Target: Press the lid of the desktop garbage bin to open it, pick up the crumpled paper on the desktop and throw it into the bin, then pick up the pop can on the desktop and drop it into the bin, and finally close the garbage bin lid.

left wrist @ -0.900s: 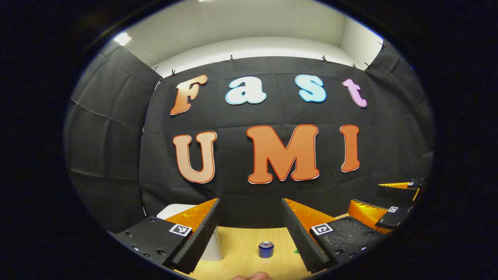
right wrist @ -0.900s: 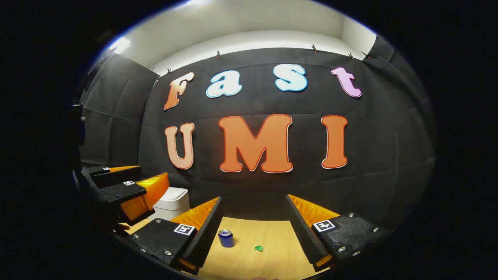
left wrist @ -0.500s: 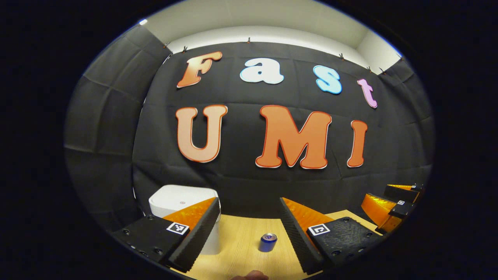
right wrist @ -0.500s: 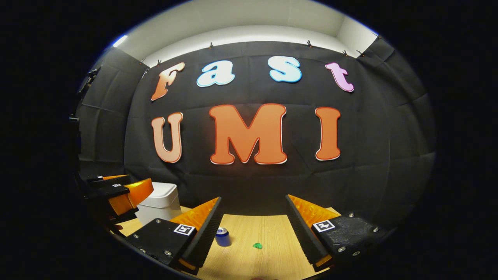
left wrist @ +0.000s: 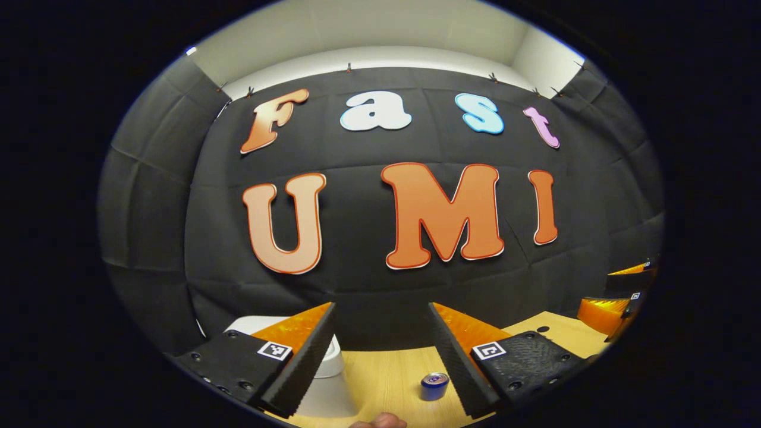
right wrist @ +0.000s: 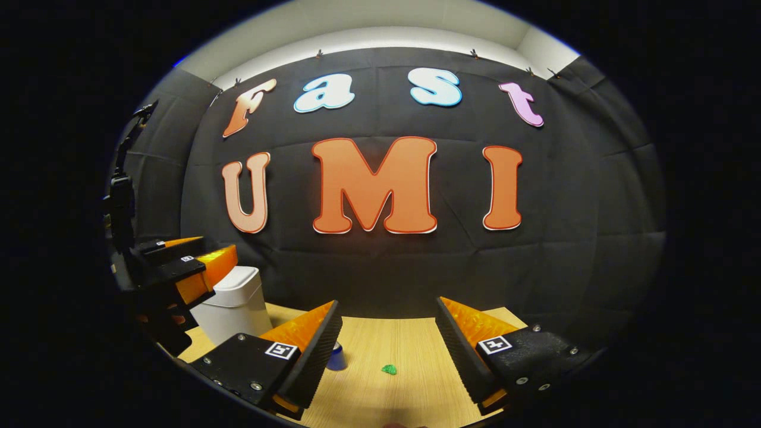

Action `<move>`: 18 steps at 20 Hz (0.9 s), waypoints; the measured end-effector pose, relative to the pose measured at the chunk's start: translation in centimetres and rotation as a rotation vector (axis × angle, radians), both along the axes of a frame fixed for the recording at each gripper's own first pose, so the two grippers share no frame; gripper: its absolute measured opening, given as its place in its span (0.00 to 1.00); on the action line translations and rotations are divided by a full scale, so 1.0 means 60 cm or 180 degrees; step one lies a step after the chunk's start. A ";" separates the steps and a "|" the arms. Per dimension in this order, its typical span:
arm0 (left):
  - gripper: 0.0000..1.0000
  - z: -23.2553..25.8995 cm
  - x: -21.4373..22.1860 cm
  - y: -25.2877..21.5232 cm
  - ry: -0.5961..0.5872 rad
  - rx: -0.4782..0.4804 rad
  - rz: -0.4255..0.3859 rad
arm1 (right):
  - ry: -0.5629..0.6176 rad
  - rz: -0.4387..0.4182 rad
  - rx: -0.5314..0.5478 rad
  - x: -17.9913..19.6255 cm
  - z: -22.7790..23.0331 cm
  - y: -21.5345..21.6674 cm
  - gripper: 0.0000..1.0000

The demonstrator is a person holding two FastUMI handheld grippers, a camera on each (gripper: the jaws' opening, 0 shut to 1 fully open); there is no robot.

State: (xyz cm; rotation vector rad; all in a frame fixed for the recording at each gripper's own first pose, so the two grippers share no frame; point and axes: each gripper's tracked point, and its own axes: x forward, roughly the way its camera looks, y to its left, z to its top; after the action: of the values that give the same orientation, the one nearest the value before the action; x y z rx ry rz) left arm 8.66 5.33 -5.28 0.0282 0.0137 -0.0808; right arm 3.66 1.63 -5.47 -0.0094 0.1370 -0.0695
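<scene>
A white desktop bin [right wrist: 233, 304] stands at the table's back left with its lid down. My left gripper [right wrist: 189, 268] hovers open just in front of and above the bin's lid. In the left gripper view the bin [left wrist: 328, 389] is partly hidden behind one finger of the left gripper [left wrist: 381, 309]. A blue pop can [left wrist: 434, 385] stands upright on the wood; in the right gripper view the can [right wrist: 337, 360] peeks out beside a finger. The small green crumpled paper [right wrist: 389, 370] lies right of the can. My right gripper [right wrist: 386, 303] is open and empty above the table.
The light wooden table [right wrist: 416, 345] runs back to the black cloth wall. A small dark hole [left wrist: 542, 329] marks the tabletop at the right, near my right gripper [left wrist: 621, 297]. Part of a hand [left wrist: 380, 422] shows at the bottom edge.
My left gripper has moved toward the bin, which now sits lower and closer in its view; the can has slid right there. The right gripper has tipped down slightly.
</scene>
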 end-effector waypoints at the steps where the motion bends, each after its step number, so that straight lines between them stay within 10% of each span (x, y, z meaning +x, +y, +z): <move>1: 0.98 0.006 -0.019 0.003 -0.0008 -0.0054 0.0010 | -0.0011 0.0022 -0.0010 -0.006 0.000 0.000 0.94; 8: 0.95 -0.003 -0.113 -0.034 0.0207 -0.0413 0.0161 | -0.0206 0.0000 -0.0029 -0.019 0.034 -0.004 0.94; 18: 0.95 -0.035 -0.122 -0.039 0.0382 -0.0184 0.0207 | -0.0076 -0.0115 0.0006 -0.031 0.007 0.005 0.95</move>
State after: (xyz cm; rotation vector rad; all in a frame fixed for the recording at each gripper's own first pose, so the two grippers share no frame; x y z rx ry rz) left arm 1.32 2.98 -7.40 -0.0350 0.1321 -0.0178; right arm 1.78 1.92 -5.04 -0.0042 0.1134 -0.1054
